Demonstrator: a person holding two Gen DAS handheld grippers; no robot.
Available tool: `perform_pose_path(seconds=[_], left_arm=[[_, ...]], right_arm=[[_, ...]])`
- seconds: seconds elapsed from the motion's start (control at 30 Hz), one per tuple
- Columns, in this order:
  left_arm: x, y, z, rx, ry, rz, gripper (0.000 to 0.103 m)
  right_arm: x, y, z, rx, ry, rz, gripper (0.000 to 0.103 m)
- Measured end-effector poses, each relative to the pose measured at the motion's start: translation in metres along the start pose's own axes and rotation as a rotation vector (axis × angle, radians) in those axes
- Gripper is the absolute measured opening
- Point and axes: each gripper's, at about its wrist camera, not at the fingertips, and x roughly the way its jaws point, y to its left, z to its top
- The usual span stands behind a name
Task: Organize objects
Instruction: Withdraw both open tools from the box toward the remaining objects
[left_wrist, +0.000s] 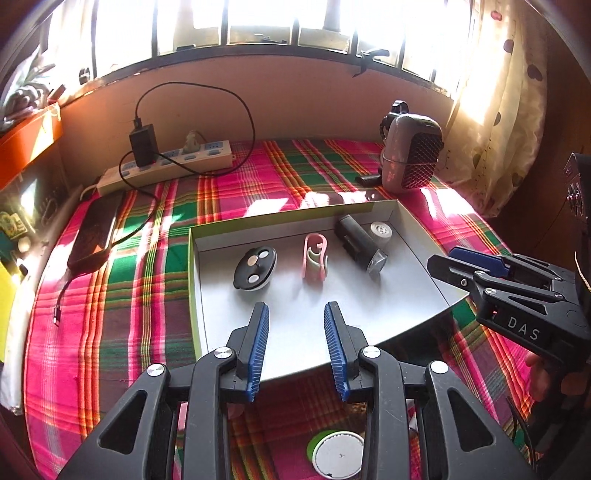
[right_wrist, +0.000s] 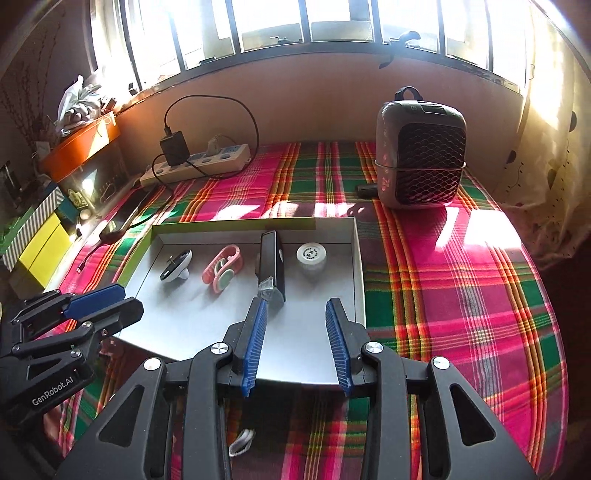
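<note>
Shallow tray (left_wrist: 417, 258), grey floor, green outer wall, sits on plaid cloth (left_wrist: 122, 306); four items lie in a row along its far half.

Left to right in the left wrist view: round black lid (left_wrist: 255, 268) with pale discs on its face; pink clip (left_wrist: 315, 260); dark cylinder (left_wrist: 360, 243), lying slantwise with its clear end toward the camera; small white jar (left_wrist: 381, 233), near the far right corner, just beside the cylinder.

Left claw (left_wrist: 296, 314): jaws apart, nothing between them; tips hang over the near half of the tray floor; the clip lies ahead of the gap, the lid ahead and to its left; none touching.

Right claw (right_wrist: 296, 312): jaws apart, holding nothing; left blue pad (right_wrist: 255, 343) sits just beside the clear end of the cylinder (right_wrist: 271, 269); contact cannot be judged from this angle; jar (right_wrist: 311, 258) lies ahead, between the jaw lines, well clear of the tips.

Each claw appears in the other's view, at the tray's side edges.

Outside tray: white round disc (left_wrist: 338, 456) on a green ring, on the cloth below the left claw; small heater (right_wrist: 421, 155) at far right; power strip (right_wrist: 199, 166) with black charger at far left; phone (left_wrist: 96, 236) on the cloth left of the tray.
</note>
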Motion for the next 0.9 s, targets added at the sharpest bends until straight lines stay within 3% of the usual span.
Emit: perform_pose_path(seconds=[0.23,0.33,0.73,0.9], left_arm=[[-0.029,0.009,-0.031,-0.036,-0.030,-0.004,0.029],[-0.038,0.012,-0.044,-0.063,-0.037,-0.025,0.034],[-0.050,0.010,-0.081,-0.070,-0.015,-0.086,0.035],[-0.050,0.012,-0.089,-0.091,0.000,-0.094,0.035]], right_arm=[[-0.021,0.006,-0.029,0.002,-0.003,0.010,0.036],[-0.029,0.010,-0.042,-0.008,-0.001,0.008,0.050],[-0.031,0.038,-0.081,-0.051,0.061,0.050,0.050],[-0.027,0.044,-0.088,-0.058,0.074,0.028,0.050]])
